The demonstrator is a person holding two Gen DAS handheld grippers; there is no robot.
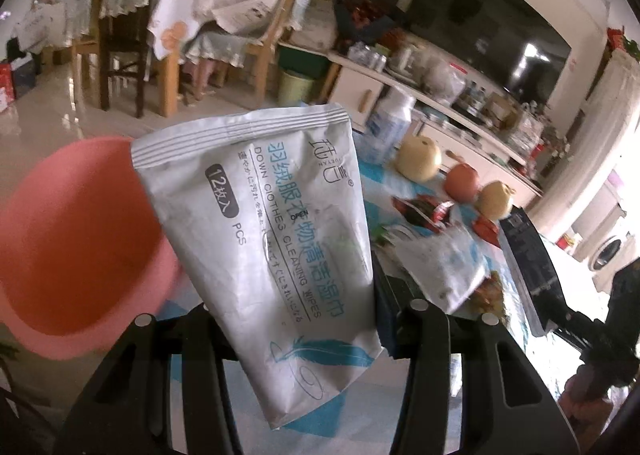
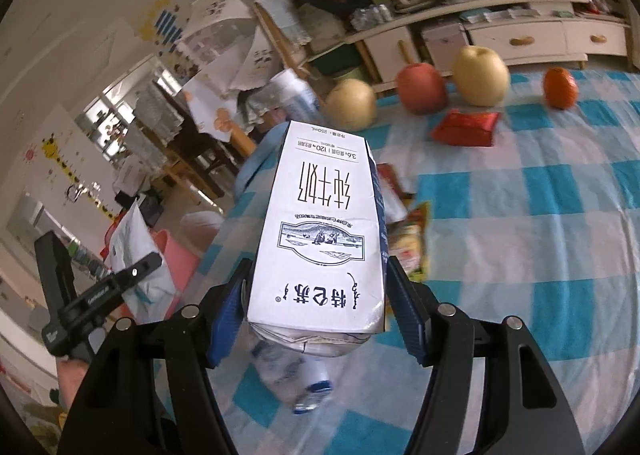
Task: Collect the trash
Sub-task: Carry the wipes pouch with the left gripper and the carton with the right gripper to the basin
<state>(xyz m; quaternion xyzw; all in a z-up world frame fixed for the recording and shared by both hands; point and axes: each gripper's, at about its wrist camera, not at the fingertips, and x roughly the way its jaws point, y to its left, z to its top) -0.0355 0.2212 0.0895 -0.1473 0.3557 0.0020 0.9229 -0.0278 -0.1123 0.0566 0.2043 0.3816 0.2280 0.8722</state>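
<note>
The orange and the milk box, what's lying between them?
A red packet lies on the checked cloth between orange and milk box, in the right wrist view.

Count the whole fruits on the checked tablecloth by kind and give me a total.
Pears: 2
Apple: 1
Orange: 1
Total: 4 fruits, going by the right wrist view; the left wrist view shows only three, and no orange.
</note>
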